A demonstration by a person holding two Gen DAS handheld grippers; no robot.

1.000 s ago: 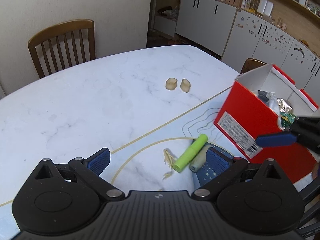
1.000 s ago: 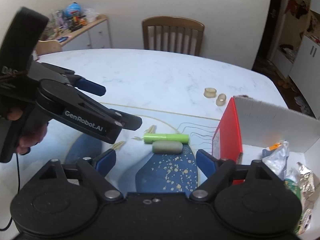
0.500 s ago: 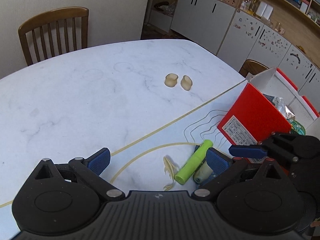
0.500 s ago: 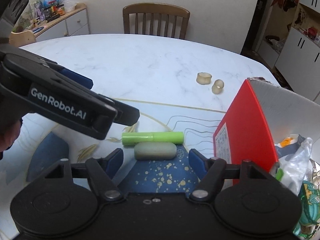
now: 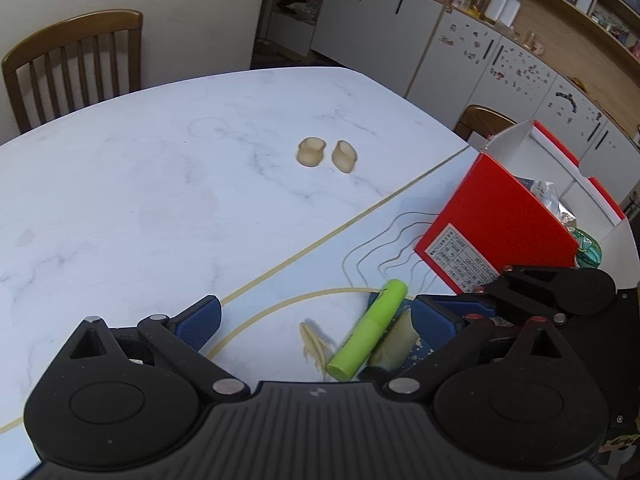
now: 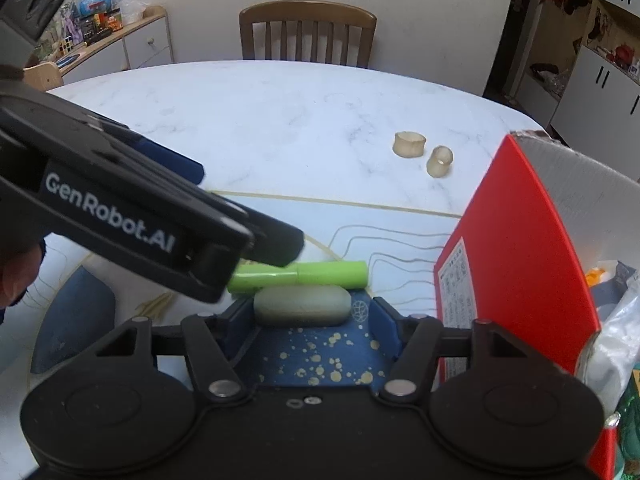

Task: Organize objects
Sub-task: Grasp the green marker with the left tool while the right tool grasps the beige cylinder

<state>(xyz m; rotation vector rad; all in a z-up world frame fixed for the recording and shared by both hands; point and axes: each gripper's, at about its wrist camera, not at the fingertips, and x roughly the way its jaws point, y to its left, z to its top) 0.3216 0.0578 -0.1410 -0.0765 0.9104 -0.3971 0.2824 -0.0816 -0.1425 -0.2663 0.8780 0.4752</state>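
A pale oblong pebble-like piece (image 6: pixel 302 305) lies on the table mat beside a lime green tube (image 6: pixel 316 274). My right gripper (image 6: pixel 306 320) is open with its blue fingers on either side of the pale piece, not closed on it. My left gripper (image 5: pixel 316 318) is open and empty, hovering just over the green tube (image 5: pixel 368 334) and the pale piece (image 5: pixel 394 346). A red box (image 6: pixel 516 264) with packets inside stands at the right. Two small beige rings (image 6: pixel 424 150) lie farther back on the marble table.
The left gripper's body (image 6: pixel 120 216) crosses the left of the right wrist view, close above the tube. A wooden chair (image 6: pixel 308 34) stands at the far table edge. White cabinets (image 5: pixel 400 28) and shelves line the back wall.
My right gripper has moved forward and down until its fingers flank the pale piece. My left gripper has drifted closer over the green tube. Both stay open.
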